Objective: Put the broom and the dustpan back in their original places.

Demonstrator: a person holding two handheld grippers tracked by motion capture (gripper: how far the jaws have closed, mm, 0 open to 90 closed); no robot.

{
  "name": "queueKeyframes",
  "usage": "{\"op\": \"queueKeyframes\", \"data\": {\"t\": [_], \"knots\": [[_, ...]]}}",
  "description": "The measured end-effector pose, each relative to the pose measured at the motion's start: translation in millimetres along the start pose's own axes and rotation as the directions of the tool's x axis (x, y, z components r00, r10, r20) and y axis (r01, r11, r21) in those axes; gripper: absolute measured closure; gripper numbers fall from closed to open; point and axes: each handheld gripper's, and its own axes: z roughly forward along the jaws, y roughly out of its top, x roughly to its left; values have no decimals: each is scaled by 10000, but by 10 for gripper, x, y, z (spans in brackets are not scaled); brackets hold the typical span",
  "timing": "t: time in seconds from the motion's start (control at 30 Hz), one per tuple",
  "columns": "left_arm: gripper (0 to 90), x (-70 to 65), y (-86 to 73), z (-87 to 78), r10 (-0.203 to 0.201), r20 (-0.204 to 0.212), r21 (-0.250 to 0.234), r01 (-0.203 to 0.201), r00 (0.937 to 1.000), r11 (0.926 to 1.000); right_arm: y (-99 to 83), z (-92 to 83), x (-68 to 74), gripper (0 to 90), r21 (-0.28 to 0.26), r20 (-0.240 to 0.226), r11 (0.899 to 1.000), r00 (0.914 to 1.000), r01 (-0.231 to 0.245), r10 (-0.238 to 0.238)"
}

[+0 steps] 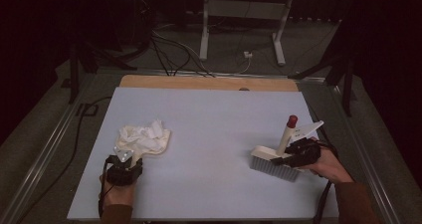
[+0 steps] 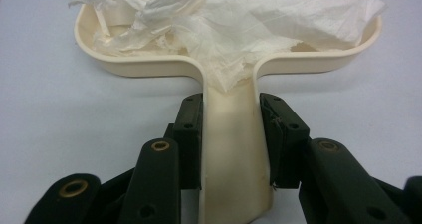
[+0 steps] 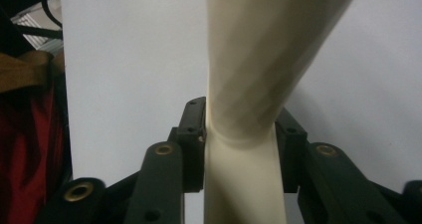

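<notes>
No writing or label can be read anywhere. Your left gripper (image 2: 231,134) clamps the handle of a cream dustpan (image 2: 149,63) lying flat at the table's (image 1: 214,119) left, heaped with crumpled white tissue (image 2: 259,15). Your right gripper (image 3: 239,139) has its jaws against the cream handle of a brush (image 1: 273,162) with a red tip and grey bristles, resting at the right. The tabletop is pale blue-grey; cables (image 1: 169,50) cross the dark floor beyond.

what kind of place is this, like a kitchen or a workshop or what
Most likely a lab or recording setup, not a home: a pale mat-covered table in a dark room, loose cables on the floor behind it, and a bare metal stand beyond.
</notes>
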Motion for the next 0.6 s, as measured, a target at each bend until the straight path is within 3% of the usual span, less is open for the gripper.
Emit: {"op": "queueKeyframes", "data": {"t": [0.1, 0.17, 0.27, 0.33, 0.47, 0.6], "knots": [[656, -1, 0, 2, 12, -12, -6, -12, 10000, 10000, 15, 4, -23, 476, 47, 62, 10000, 10000, 39, -39], [655, 1, -1, 2, 6, 2, 1, -6, 10000, 10000, 37, -3, -24, 327, 102, 568, 9999, 9984, -30, 24], [655, -1, 0, 2, 13, -12, -6, -13, 10000, 10000, 56, 10, -46, 204, 469, 1495, 9988, 9887, -171, 99], [654, -1, 0, 2, 20, -9, -2, -20, 10000, 10000, 49, 37, -49, 185, 833, 1934, 9965, 9810, -28, -134], [646, -2, -1, 4, 38, 19, -27, -38, 10000, 10000, 85, 29, -18, 100, 481, 2469, 9986, 9685, 207, -320], [492, -26, 9, 8, 77, 158, -213, -73, 9998, 9997, 104, -7, -12, 33, -33, 2850, 10000, 9585, 21, -11]]}}
